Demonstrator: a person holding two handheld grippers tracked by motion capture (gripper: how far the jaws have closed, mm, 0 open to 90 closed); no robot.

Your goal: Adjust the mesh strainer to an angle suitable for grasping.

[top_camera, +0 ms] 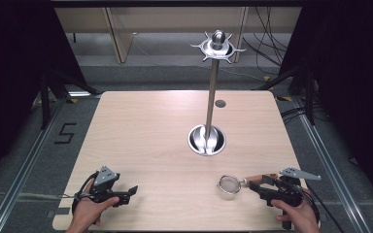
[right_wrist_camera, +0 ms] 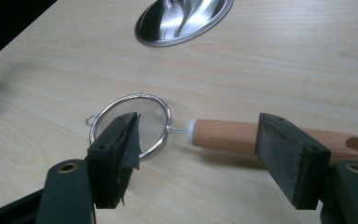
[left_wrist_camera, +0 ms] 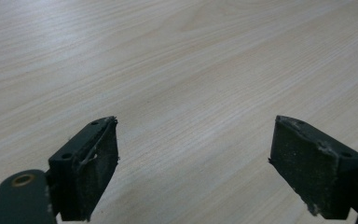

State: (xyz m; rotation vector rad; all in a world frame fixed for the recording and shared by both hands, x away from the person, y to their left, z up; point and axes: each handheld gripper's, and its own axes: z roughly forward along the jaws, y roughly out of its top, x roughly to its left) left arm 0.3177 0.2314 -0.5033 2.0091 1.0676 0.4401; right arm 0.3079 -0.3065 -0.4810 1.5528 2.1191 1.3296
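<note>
My right claw [top_camera: 258,185] sits low over the near right part of the table [top_camera: 145,136], and its jaws stand wide apart with nothing clamped between them. In the right gripper view the strainer [right_wrist_camera: 135,123] lies flat on the wood just ahead of me. Its round mesh bowl is partly hidden behind my left-hand jaw, and its wooden handle [right_wrist_camera: 223,135] runs off to the right, passing behind my right-hand jaw. So the claw straddles the spot where bowl meets handle, though I cannot tell whether either pad touches it. A small wire loop sticks out from the far side of the rim.

From the high view the strainer [top_camera: 230,184] sits just left of my right claw, handle pointing toward my right hand [top_camera: 298,216].

My left claw [top_camera: 126,191] rests at the near left of the table, well apart from the strainer, held in my left hand [top_camera: 87,211]. Its jaws are also spread, with bare wood between them.

Farther back, near the middle, stands a metal stand [top_camera: 212,87] on a shiny round base [top_camera: 207,140].
</note>
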